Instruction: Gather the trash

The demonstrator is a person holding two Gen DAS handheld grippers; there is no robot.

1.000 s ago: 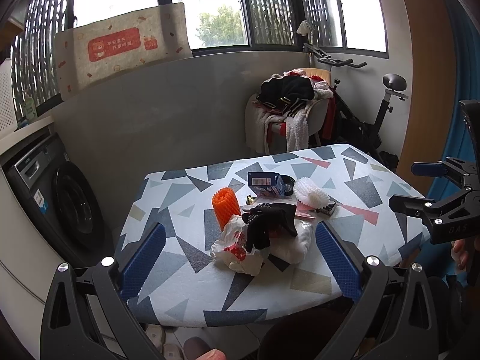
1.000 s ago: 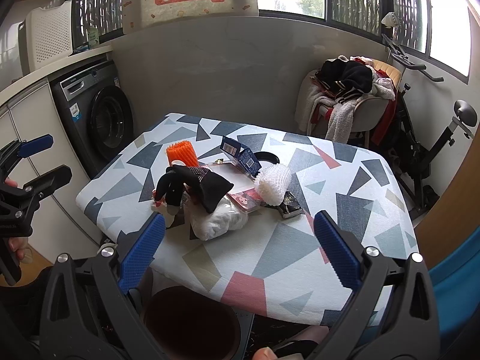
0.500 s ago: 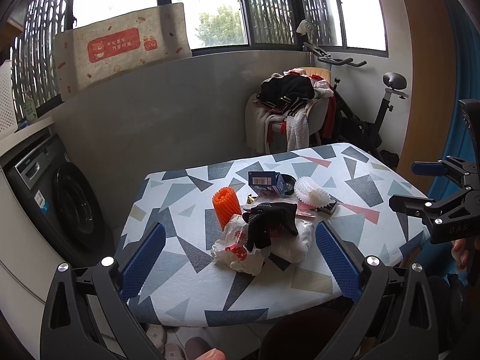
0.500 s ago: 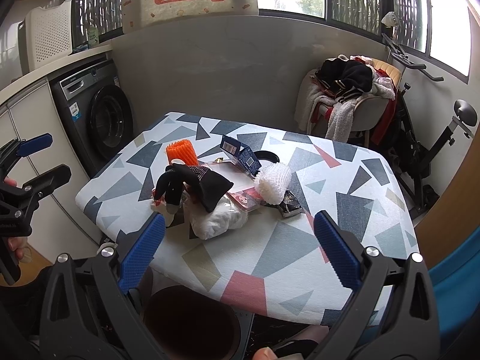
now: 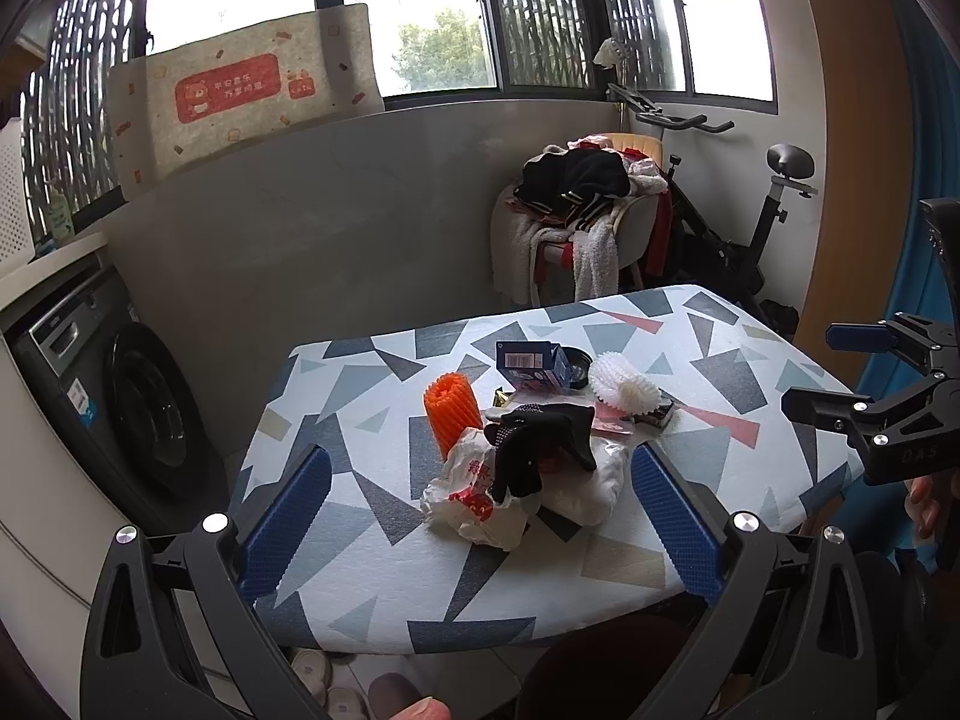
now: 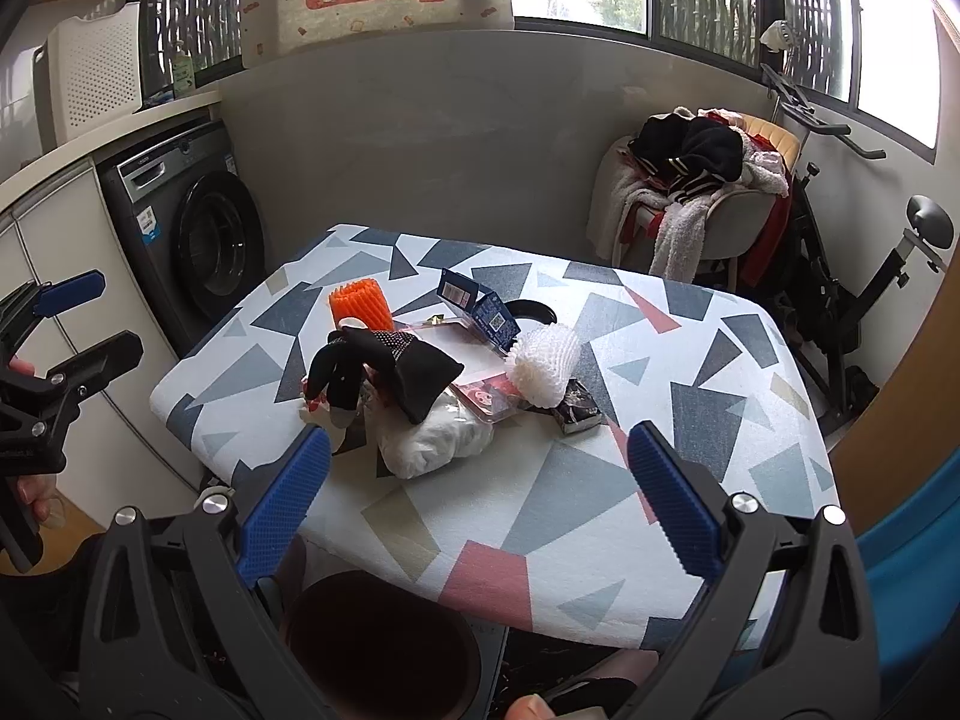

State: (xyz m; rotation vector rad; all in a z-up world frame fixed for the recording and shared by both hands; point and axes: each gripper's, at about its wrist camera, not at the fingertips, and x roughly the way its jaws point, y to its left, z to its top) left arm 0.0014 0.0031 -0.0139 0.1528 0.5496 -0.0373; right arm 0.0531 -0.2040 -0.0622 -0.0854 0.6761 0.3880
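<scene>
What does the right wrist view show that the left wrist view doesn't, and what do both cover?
Only the right wrist view shows the dark bin under the table's near edge, the white basket, and the left hand-held gripper, open. Only the left wrist view shows the right hand-held gripper, open, and slippers on the floor. Both show the table, black glove, orange net, white net and blue box.

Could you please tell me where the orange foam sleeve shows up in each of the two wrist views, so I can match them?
Left wrist view: the orange foam sleeve stands just left of centre, behind the white plastic bag.
Right wrist view: the sleeve sits upper left of centre, behind the black glove.
Shared landmark: the blue box, to the sleeve's right in both views.
</scene>
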